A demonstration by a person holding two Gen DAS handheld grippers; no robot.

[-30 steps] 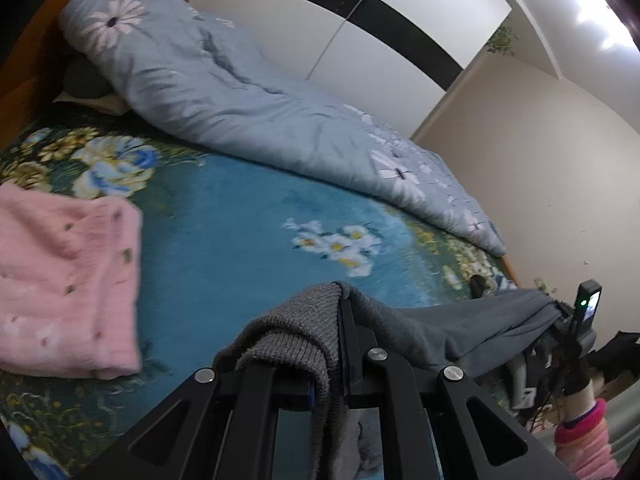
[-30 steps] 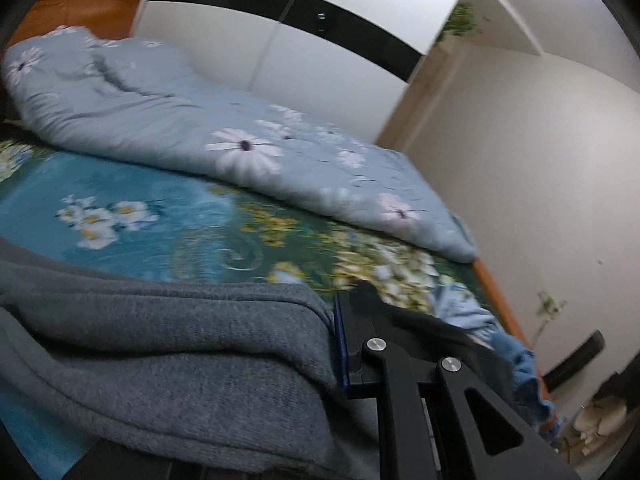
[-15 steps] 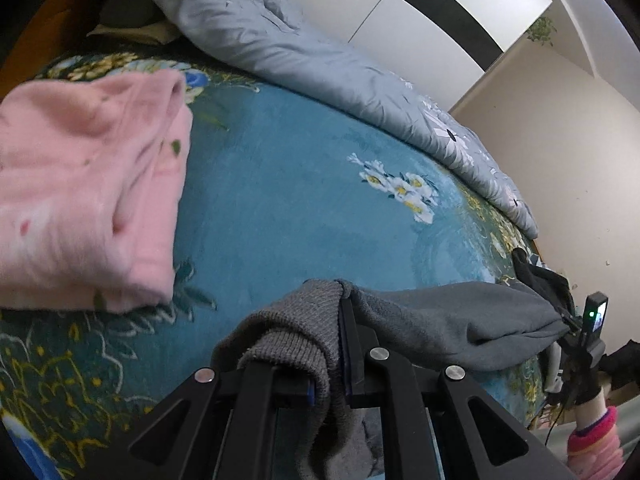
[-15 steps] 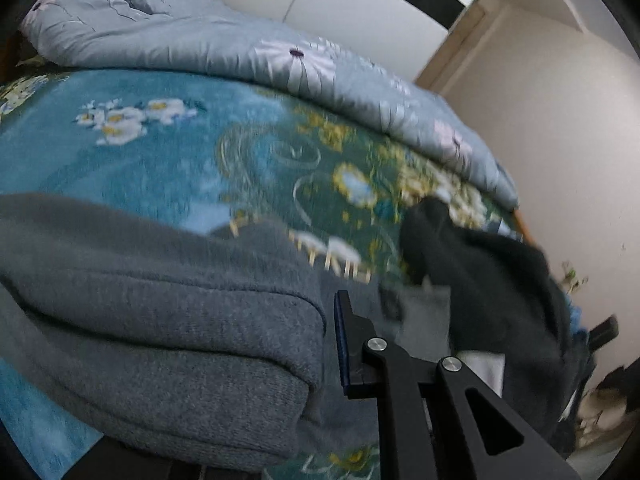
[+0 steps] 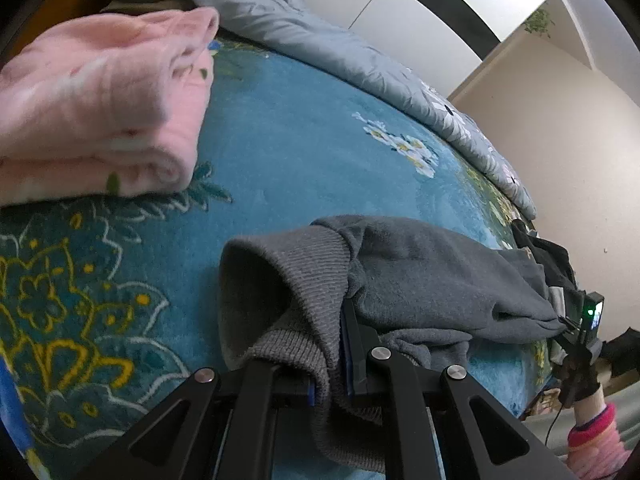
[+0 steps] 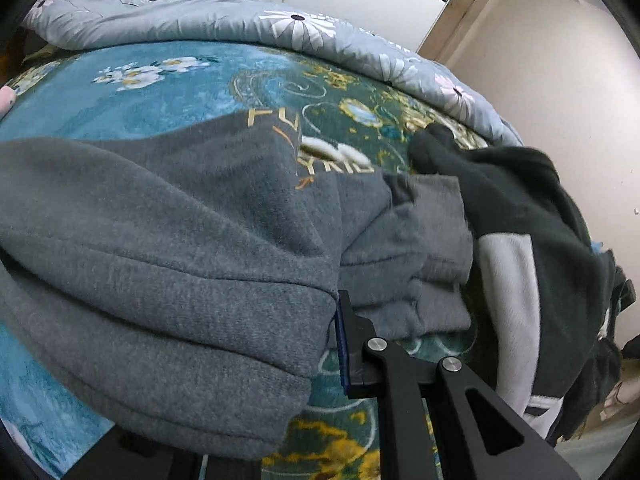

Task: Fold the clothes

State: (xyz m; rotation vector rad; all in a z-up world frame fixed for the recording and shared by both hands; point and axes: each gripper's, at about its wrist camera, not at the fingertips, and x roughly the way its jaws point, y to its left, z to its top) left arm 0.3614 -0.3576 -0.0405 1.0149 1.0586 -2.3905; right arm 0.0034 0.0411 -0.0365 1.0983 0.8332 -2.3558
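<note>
A grey sweatshirt lies stretched low over the blue floral bedspread. My left gripper is shut on its ribbed cuff. My right gripper is shut on a thick folded bunch of the same sweatshirt, which hides its left finger. Gold lettering shows on the cloth. The right gripper also shows far right in the left wrist view.
A folded pink garment lies at the left of the bed. A rolled grey-blue duvet runs along the far side. A dark and white heap of clothes sits at the bed's right end near the wall.
Both grippers have dropped toward the bed with the sweatshirt. The pink garment now looms closer on the left and the dark heap has come into the right wrist view.
</note>
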